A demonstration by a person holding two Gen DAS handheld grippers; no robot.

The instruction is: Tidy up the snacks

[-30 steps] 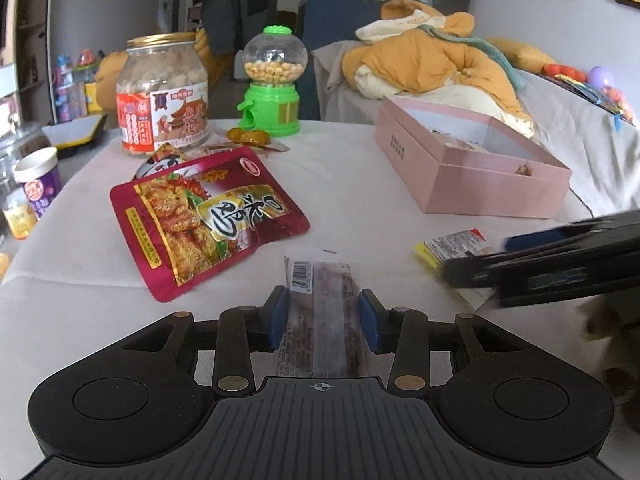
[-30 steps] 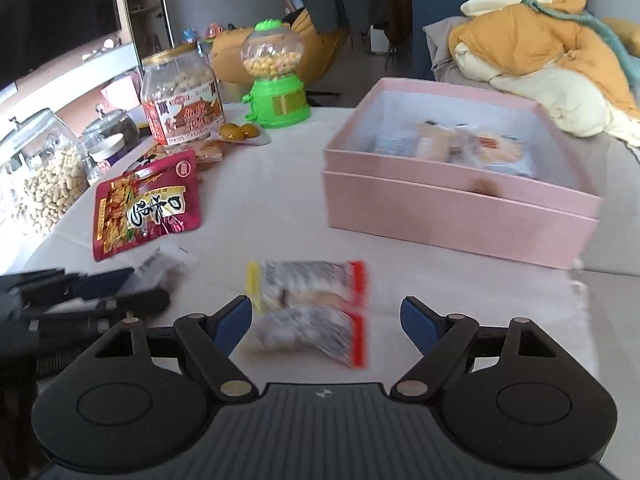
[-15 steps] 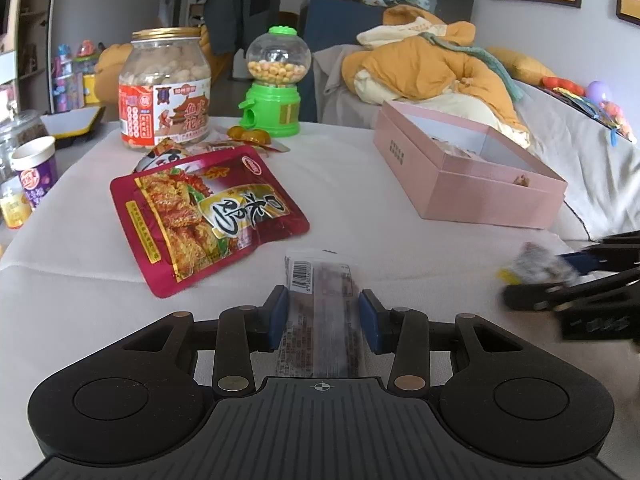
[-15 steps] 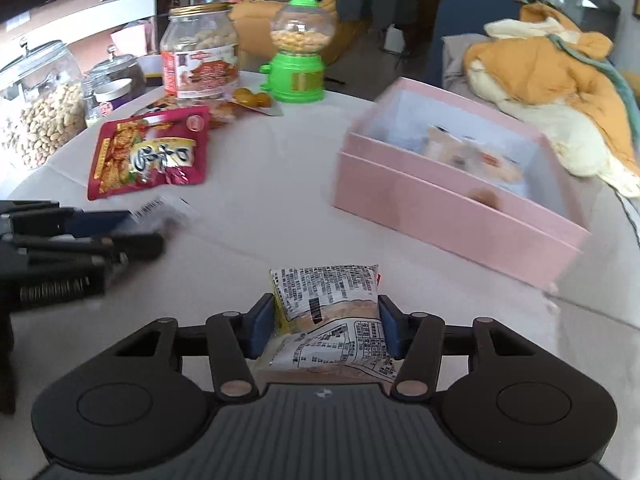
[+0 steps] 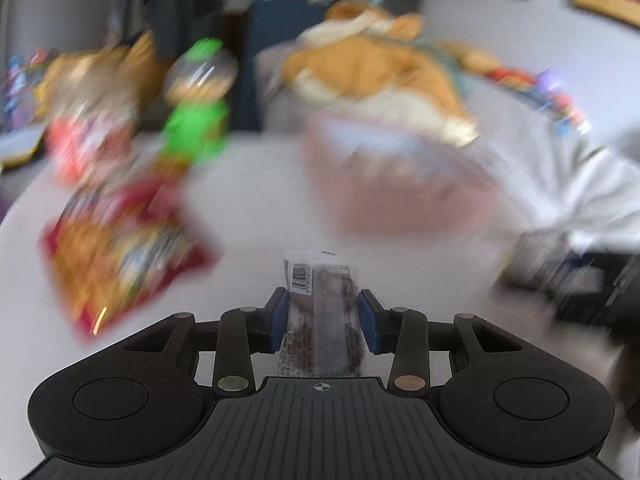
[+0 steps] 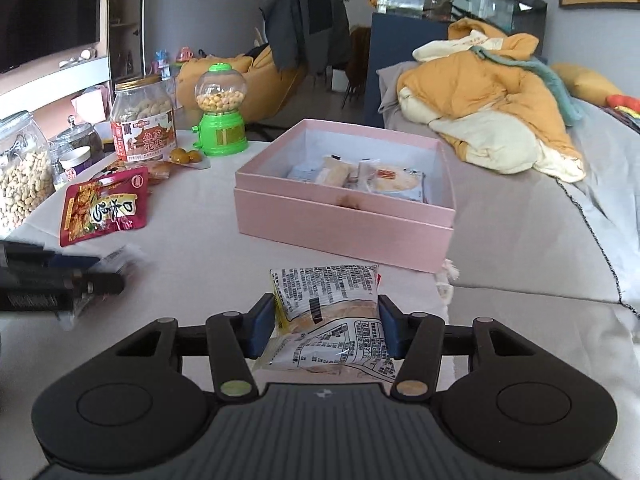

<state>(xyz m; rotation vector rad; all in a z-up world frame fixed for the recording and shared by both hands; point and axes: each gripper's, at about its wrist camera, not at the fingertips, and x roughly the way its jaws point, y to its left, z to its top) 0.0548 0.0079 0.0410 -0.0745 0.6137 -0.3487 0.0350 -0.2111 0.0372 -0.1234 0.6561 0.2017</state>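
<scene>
My left gripper (image 5: 322,314) is shut on a clear-wrapped dark snack bar (image 5: 320,300) with a barcode, held above the white tablecloth; that view is motion-blurred. My right gripper (image 6: 326,320) is shut on a white printed snack packet (image 6: 326,300), a little above the table, short of the open pink box (image 6: 340,220). The box holds several wrapped snacks (image 6: 384,174). The pink box (image 5: 400,184) shows blurred ahead-right in the left wrist view. The left gripper (image 6: 52,284) appears at the left edge of the right wrist view.
A red snack pouch (image 6: 104,208) lies left of the box. Behind it stand a peanut jar (image 6: 144,120), a green gumball dispenser (image 6: 220,120) and glass jars (image 6: 22,176). An orange blanket (image 6: 488,96) lies on a grey sofa beyond the table's right edge.
My right gripper closed on the white packet and lifted it toward the pink box. My left gripper, still holding the bar, is now moving fast, blurring its view.
</scene>
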